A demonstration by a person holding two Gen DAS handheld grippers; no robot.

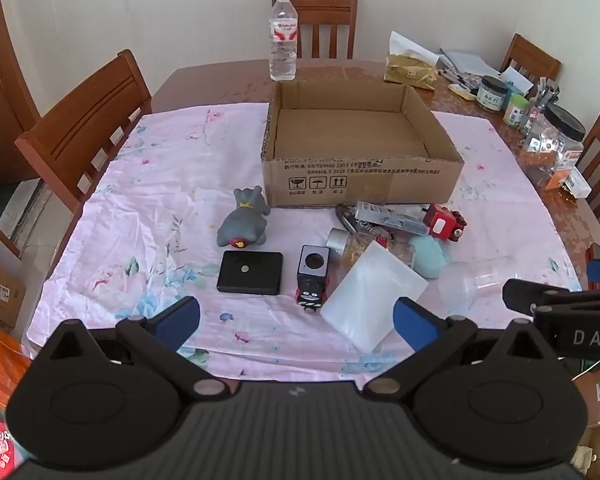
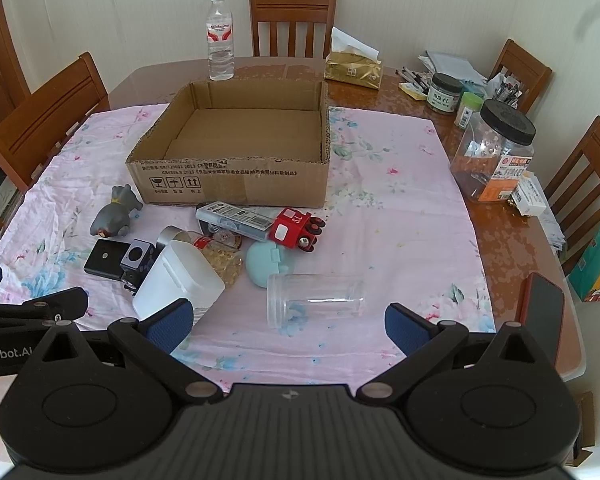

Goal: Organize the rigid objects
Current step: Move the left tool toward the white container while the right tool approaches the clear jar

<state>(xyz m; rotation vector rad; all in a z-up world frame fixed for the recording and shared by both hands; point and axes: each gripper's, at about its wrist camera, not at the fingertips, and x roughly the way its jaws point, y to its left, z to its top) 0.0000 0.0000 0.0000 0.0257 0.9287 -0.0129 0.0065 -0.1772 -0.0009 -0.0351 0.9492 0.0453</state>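
Observation:
An empty cardboard box (image 1: 364, 176) (image 2: 236, 180) stands on the pink flowered cloth (image 1: 160, 184). In front of it lies a heap: a grey dog figure (image 1: 244, 220) (image 2: 114, 212), a black flat box (image 1: 250, 272), a small black toy camera block (image 1: 313, 276), a white container (image 1: 374, 300) (image 2: 176, 280), a red toy train (image 1: 446, 222) (image 2: 296, 228), a pale blue case (image 2: 264, 262) and a clear jar (image 2: 314, 300) on its side. My left gripper (image 1: 296, 320) hangs open over the near edge. My right gripper (image 2: 288, 324) is open just before the clear jar.
A water bottle (image 1: 283, 36) stands behind the box. A tissue pack (image 2: 354, 66), jars (image 2: 496, 152) and pens crowd the table's right side. A phone (image 2: 544, 316) lies at the right edge. Wooden chairs (image 1: 88, 120) ring the table.

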